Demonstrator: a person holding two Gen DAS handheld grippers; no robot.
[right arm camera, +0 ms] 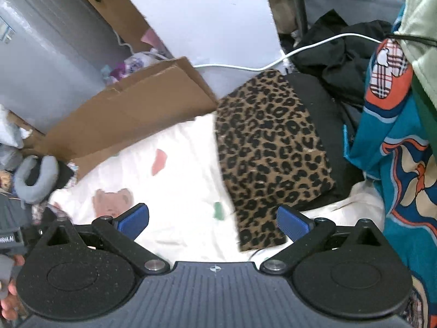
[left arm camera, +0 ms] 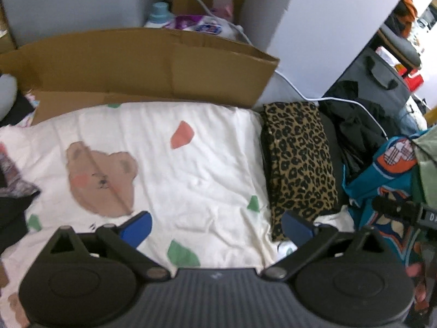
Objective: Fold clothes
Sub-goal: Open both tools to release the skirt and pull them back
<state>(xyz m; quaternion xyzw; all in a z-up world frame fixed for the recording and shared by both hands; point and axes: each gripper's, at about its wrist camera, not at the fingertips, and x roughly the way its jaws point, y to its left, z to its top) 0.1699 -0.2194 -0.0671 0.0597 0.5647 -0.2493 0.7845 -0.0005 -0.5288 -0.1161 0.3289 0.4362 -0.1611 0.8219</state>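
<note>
On the left I see the left gripper [left arm camera: 217, 228] with jaws fully apart and nothing between them, raised above the cream bear-print sheet [left arm camera: 164, 164]. Just right of centre, the leopard-print garment [left arm camera: 299, 161] lies folded flat on a folded black garment [right arm camera: 325, 125], at the sheet's edge. My right gripper [right arm camera: 213, 220] is likewise wide and empty. To the right, the black clothing heap [left arm camera: 355, 125] and teal patterned fabric [right arm camera: 396, 164] appear unfolded. I judge one fold complete and several items remaining.
</note>
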